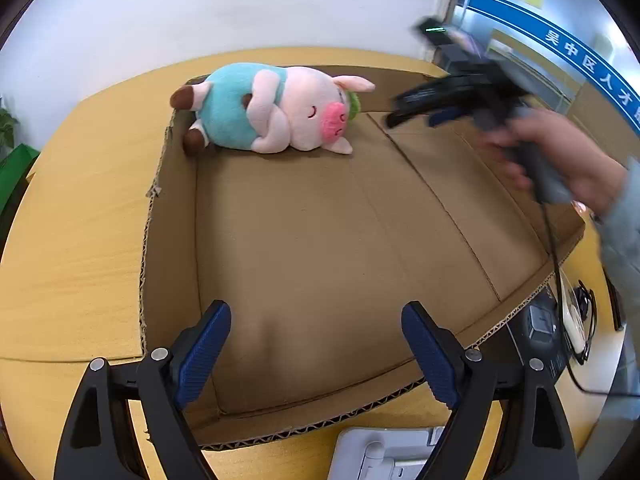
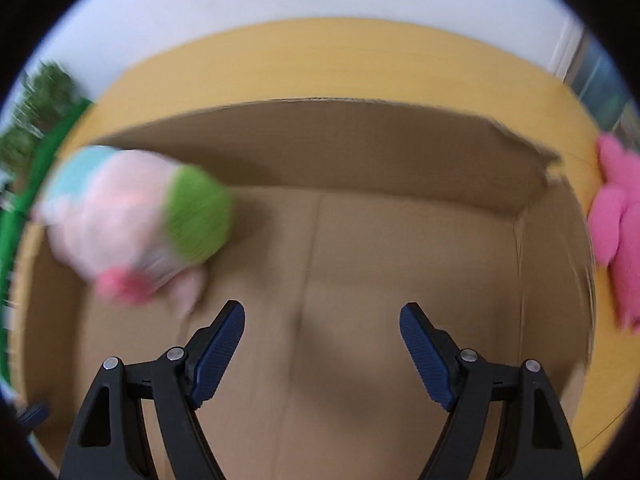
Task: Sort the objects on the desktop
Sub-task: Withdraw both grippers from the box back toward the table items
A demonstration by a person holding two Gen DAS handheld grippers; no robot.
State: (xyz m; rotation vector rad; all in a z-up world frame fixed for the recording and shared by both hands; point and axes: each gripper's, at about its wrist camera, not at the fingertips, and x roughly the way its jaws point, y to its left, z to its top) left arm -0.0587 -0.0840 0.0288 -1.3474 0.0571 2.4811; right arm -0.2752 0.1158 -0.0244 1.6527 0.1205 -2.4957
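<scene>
A plush pig in a teal outfit lies on its side in the far left corner of a shallow cardboard box. My left gripper is open and empty over the box's near edge. My right gripper shows blurred over the box's far right, its jaws apart. In the right wrist view the right gripper is open and empty above the box floor, with the pig blurred at left. A bright pink plush toy lies outside the box at right.
The box sits on a yellow wooden table. A white device lies at the near edge. A dark gadget with cables lies right of the box. A green plant and green bin stand at the far left.
</scene>
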